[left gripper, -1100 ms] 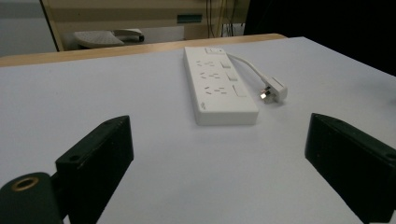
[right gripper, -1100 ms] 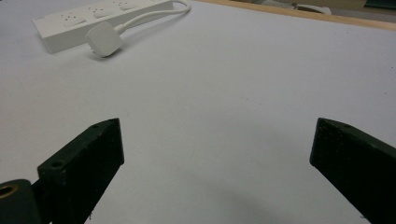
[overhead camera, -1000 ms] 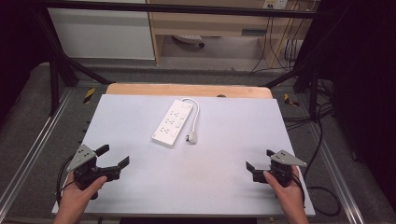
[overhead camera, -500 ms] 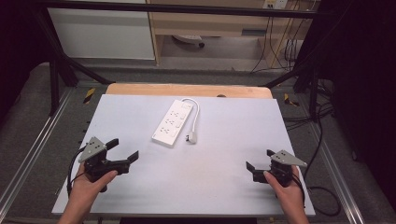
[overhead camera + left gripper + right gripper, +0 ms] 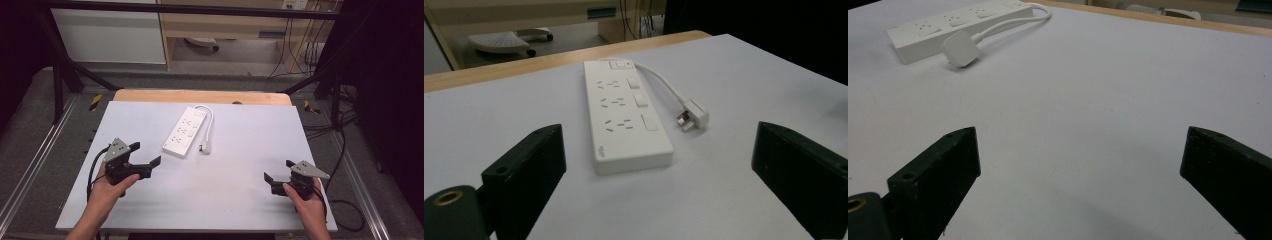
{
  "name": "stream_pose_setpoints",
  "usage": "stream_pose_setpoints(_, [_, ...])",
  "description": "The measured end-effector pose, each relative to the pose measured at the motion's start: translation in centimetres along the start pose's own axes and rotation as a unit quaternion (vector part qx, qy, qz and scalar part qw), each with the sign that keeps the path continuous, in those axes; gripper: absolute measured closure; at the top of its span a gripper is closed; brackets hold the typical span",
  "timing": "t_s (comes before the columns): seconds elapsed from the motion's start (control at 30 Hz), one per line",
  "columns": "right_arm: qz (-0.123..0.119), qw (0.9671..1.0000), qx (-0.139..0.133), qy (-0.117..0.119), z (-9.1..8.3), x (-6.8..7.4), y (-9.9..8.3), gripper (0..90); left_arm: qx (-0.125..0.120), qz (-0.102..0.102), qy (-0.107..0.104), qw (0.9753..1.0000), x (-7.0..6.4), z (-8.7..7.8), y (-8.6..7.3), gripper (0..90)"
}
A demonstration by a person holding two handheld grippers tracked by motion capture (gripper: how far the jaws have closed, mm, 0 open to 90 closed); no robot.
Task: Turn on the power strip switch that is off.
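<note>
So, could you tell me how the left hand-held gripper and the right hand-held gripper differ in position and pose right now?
The left hand-held gripper sits nearer the power strip, which lies just ahead of its jaws in the left gripper view; the right hand-held gripper is farther from it, near the table's right front corner. The left one points rightward towards the strip; the right one points leftward across bare table. Both are open and hold nothing.

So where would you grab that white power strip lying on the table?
Probably across its narrow width at the near end of the power strip, coming in from the left gripper side. It lies flat, long and slim, facing those open fingers, and its cable and plug sit on the far side.
</note>
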State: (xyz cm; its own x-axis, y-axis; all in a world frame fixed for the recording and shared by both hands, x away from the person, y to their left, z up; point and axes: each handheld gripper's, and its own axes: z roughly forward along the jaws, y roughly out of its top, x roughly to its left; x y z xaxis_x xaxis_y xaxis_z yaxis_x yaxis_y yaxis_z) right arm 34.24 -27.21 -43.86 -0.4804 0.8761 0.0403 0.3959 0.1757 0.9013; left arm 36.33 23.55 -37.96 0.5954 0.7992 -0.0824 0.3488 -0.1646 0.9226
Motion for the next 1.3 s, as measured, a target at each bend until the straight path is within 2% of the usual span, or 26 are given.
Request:
stream_pose_setpoints(0.27, [-0.001, 1.0000, 0.000, 0.002, 0.1, 0.1, 0.0, 3.1, 0.002, 0.003, -0.014, 0.9999, -0.2, 1.7, 0.7, 8.1])
stream_pose_setpoints(0.53, [0.002, 1.0000, 0.000, 0.005, 0.1, 0.2, 0.0, 3.1, 0.006, 0.008, -0.008, 0.9999, -0.2, 3.1, 1.4, 11.3])
stream_pose_setpoints(0.73, [0.001, 1.0000, 0.000, 0.006, 0.0, 0.2, 0.1, 3.2, 0.014, 0.014, -0.018, 0.9996, -0.5, 4.2, 1.4, 18.6])
stream_pose_setpoints(0.93, [0.002, 1.0000, -0.002, 0.009, 0.1, 0.3, 0.1, 3.2, 0.033, 0.018, -0.017, 0.9991, -0.5, 5.1, 1.1, 20.7])
stream_pose_setpoints(1.1, [0.001, 1.0000, -0.002, 0.009, 0.1, 0.4, 0.2, 3.2, 0.048, 0.011, -0.012, 0.9987, -0.3, 6.0, 0.9, 22.5])
stream_pose_setpoints(1.3, [-0.001, 0.9999, 0.000, 0.013, 0.2, 0.4, 0.2, 2.8, 0.067, 0.012, -0.005, 0.9977, -0.4, 7.2, 0.9, 23.9])
